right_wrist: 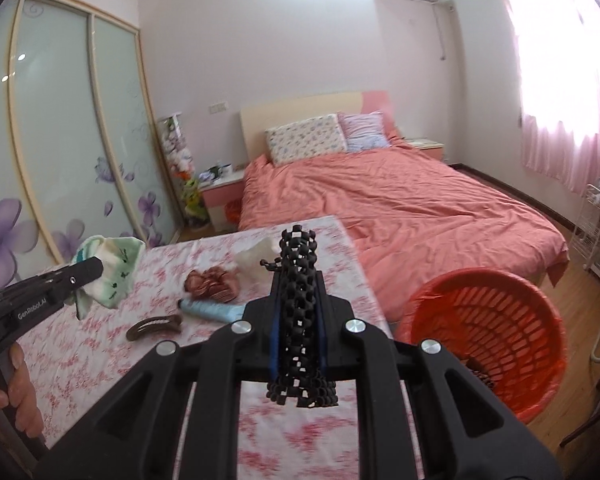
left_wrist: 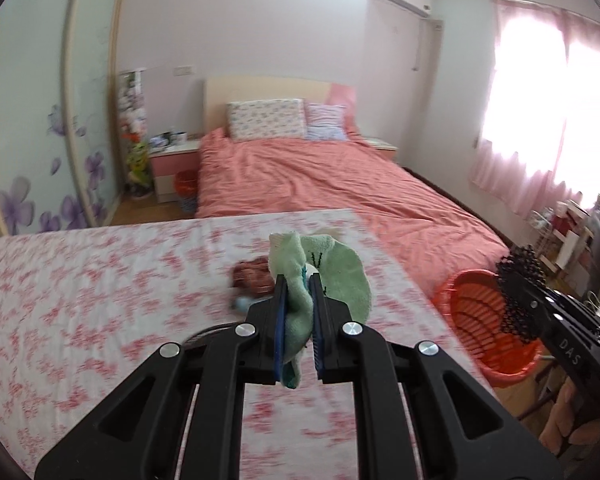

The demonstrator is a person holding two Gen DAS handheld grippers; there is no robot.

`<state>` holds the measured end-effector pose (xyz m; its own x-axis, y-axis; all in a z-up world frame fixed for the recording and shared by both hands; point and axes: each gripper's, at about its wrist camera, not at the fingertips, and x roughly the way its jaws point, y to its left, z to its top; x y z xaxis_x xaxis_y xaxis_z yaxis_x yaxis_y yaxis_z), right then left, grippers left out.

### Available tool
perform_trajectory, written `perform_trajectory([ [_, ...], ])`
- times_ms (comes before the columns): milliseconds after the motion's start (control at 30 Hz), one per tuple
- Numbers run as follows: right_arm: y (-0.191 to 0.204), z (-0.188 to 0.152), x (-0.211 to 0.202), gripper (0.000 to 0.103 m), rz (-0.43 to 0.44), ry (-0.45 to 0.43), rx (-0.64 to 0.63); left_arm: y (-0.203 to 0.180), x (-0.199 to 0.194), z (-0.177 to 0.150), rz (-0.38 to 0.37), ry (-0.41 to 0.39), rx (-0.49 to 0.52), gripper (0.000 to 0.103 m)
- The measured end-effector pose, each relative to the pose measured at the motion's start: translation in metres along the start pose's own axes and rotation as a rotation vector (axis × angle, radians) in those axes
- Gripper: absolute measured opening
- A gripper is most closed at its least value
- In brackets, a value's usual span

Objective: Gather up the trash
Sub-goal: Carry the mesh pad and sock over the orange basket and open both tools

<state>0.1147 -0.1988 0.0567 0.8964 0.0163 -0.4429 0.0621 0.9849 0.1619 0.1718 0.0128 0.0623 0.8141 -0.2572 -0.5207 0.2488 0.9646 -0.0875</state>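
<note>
1. I count two grippers, each carrying one thing. My left gripper (left_wrist: 298, 322) is pinched tight on a pale green sock (left_wrist: 332, 270); my right gripper (right_wrist: 298, 320) is clamped on a black mesh piece (right_wrist: 300, 280) that sticks out past both ends of the fingers.
2. One orange basket (right_wrist: 496, 320) sits on the floor at the table's right corner, near the bed (right_wrist: 400, 208).
3. On the floral tablecloth (right_wrist: 100, 320) lie four loose items: a reddish-brown scrunchie (right_wrist: 214, 280), a light blue tube (right_wrist: 212, 308), a brown hair clip (right_wrist: 154, 326) and a white crumpled piece (right_wrist: 258, 260).
4. Only the right view shows the clip, the white piece and the person's hand (right_wrist: 18, 392) on the left handle; the left view blurs the table.
5. Both grippers are above the table, angled slightly downward.
</note>
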Motion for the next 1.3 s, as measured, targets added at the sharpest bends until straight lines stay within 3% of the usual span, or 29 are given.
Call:
perform_trajectory([
  [433,-0.104,-0.006,-0.009,0.015,-0.123,-0.011,0.128,-0.117,0.049,0.0,-0.233,0.05,0.109,0.011],
  [867,-0.199,-0.026,0.005,0.015,-0.202,0.013,0.285,-0.21,0.097,-0.019,-0.378,0.146,0.196,0.011],
  [967,-0.219,-0.028,0.015,0.022,-0.215,0.023,0.319,-0.226,0.111,-0.025,-0.393,0.181,0.211,0.013],
  [1100,-0.242,-0.034,0.031,0.039,-0.235,0.051,0.373,-0.234,0.128,-0.035,-0.358,0.225,0.223,0.044],
  [1300,-0.249,-0.048,0.045,0.053,-0.258,0.09,0.382,-0.216,0.134,-0.041,-0.296,0.255,0.207,0.055],
])
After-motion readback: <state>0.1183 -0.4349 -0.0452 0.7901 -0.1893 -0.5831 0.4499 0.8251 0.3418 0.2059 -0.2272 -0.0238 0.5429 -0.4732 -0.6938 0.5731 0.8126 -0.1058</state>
